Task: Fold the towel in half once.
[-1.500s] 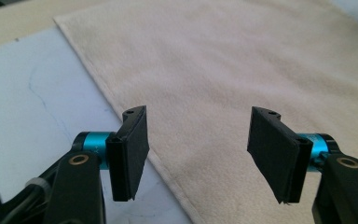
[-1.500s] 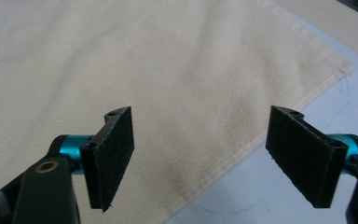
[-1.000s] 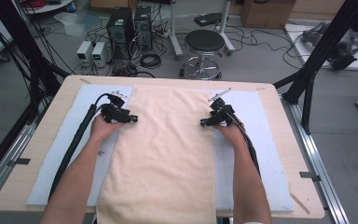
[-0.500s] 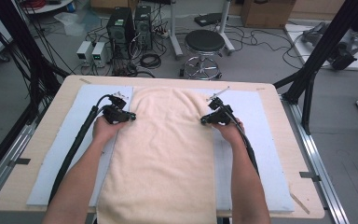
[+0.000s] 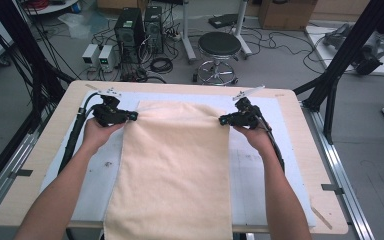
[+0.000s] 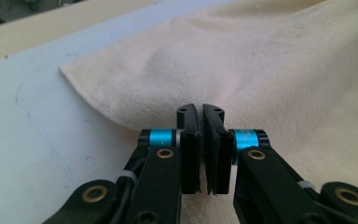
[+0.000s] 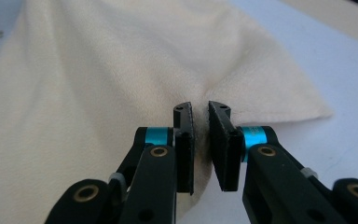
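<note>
A big cream towel (image 5: 175, 170) lies flat down the middle of the pale blue mat (image 5: 260, 170) on the wooden table (image 5: 310, 165). The left gripper (image 5: 132, 116) has just squeezed its jaws together on the towel's far edge at ten o'clock. The right gripper (image 5: 224, 120) has just pinched the same edge at two o'clock. Both corners are lifted a little.

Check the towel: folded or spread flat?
Spread, single layer. The towel covers the mat; each tool pinches a far-edge spot, lifting it slightly.
</note>
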{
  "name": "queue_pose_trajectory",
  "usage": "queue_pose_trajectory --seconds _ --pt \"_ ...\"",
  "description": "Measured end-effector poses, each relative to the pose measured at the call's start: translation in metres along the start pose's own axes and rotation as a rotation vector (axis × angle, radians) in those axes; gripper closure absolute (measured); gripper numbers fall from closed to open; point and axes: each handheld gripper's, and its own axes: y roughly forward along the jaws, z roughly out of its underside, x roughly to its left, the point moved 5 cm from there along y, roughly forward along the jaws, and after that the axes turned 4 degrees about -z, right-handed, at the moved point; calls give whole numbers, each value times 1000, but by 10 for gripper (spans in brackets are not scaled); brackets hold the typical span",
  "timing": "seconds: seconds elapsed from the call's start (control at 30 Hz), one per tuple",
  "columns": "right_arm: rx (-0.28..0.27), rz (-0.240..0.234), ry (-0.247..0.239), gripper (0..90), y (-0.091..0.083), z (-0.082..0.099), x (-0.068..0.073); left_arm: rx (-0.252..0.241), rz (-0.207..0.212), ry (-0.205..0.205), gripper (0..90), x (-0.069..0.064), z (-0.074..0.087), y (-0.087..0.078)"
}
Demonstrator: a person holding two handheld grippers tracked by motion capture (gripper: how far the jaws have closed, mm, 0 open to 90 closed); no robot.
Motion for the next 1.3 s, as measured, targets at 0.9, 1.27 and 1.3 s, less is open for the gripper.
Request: queue_pose_trajectory --seconds 0.9,1.27,1.3 --pt "108 -175 -201 718 -31 122 163 60 179 196 768 -116 150 -92" --pt "19 -75 -143 467 -31 100 130 7 133 156 482 -92 120 -82" --pt "27 -60 -136 467 -27 97 124 8 126 159 481 -88 116 -78"
